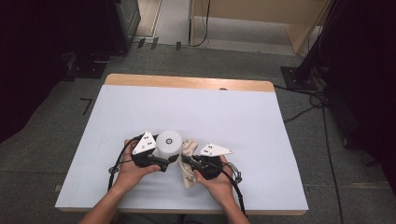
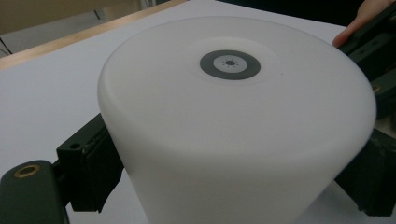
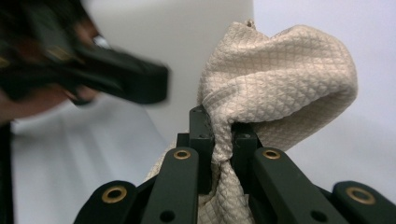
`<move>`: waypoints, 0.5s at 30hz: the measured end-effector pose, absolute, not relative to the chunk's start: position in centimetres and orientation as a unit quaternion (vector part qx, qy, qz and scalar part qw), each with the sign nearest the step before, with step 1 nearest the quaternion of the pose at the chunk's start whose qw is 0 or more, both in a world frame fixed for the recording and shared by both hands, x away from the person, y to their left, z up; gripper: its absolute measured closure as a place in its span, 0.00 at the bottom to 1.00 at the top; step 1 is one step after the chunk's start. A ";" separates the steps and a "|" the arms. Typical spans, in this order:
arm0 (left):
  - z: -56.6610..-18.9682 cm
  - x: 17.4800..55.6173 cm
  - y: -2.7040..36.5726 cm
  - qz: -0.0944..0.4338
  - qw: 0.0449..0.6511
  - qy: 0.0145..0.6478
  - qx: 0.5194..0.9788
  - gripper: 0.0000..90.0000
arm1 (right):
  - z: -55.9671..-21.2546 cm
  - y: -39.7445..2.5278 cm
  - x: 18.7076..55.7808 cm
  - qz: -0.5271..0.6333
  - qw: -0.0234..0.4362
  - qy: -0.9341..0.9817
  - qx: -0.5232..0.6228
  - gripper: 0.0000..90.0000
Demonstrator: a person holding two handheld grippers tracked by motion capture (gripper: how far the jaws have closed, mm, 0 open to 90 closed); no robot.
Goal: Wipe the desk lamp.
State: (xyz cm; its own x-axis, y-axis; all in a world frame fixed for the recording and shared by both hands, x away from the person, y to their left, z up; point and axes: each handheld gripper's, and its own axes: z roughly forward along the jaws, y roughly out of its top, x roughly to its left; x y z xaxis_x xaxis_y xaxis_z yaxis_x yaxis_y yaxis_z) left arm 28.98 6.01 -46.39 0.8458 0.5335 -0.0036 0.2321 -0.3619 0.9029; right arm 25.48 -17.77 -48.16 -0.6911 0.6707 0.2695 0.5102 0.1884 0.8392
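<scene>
A white cylinder (image 1: 168, 143) stands upright on the counter (image 1: 233, 116), near its front edge and about mid-width. The left gripper (image 1: 172, 159) grasps it: its fingers (image 2: 91, 161) press against the cylinder's left and right sides low down. Just right of the cylinder, touching its side, lies a beige cloth (image 1: 189, 161). The right gripper (image 1: 183, 160) has its fingers (image 3: 203, 135) clenched on a bunched fold of that cloth.
</scene>
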 end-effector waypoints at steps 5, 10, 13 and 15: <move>-46.4 29.1 6.1 0.143 0.515 0.234 0.812 0.09 | -48.5 -17.4 25.8 0.476 0.087 0.777 0.403 0.93; -46.5 29.1 6.0 0.141 0.517 0.233 0.811 0.09 | -45.8 -17.9 25.0 0.527 0.118 0.749 0.384 0.93; -46.6 28.9 5.9 0.139 0.518 0.231 0.811 0.09 | -44.0 -18.2 24.3 0.560 0.137 0.732 0.362 0.93; -46.6 28.9 5.8 0.139 0.519 0.228 0.812 0.09 | -43.5 -18.3 24.1 0.573 0.136 0.725 0.358 0.93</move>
State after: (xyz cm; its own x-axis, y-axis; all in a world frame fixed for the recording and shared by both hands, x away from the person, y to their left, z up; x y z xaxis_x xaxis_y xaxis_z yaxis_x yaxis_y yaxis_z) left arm 28.88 5.77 -46.59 0.8571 0.5150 -0.0118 0.2267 -0.3567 0.9063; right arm 24.11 -18.33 -43.52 -0.7067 0.6745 0.2138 0.3638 0.0872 0.9274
